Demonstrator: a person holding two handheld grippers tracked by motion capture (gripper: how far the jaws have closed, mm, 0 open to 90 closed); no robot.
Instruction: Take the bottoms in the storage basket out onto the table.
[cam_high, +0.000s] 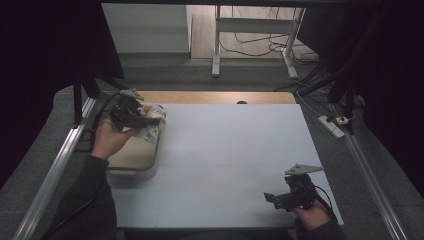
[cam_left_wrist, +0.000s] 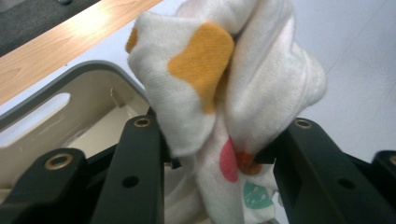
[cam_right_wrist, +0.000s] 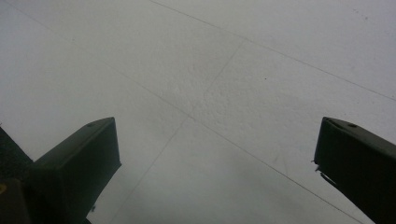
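So the white cloth (cam_left_wrist: 243, 93) with the orange, pink and teal blobs on it is bunched up between my left gripper (cam_left_wrist: 217, 140)'s jaws, clamped tight, with a fat wad of it puffing out past the tips and a bit more hanging down between them. From the high view that cloth (cam_high: 152, 120) sits at the far left of the table, right over the far end of the beige plastic bin (cam_high: 137, 157); I can't tell whether it's touching the rim. In the left gripper view I can see the bin's grey-edged rim (cam_left_wrist: 70, 79) and a handle cutout just behind my jaws, plus a strip of bare wooden tabletop (cam_left_wrist: 70, 46) beyond it.

The bin is parked along the left edge of the white mat (cam_high: 225, 150) covering most of the table. My left hand (cam_high: 107, 140) is wrapped around the gripper body, gripper pointing roughly to the right across the bin.

My right gripper (cam_high: 272, 197) is well apart from all that, down at the near right corner of the mat. Its jaws are spread wide, just plain white mat (cam_right_wrist: 210, 93) between them, nothing gripped.
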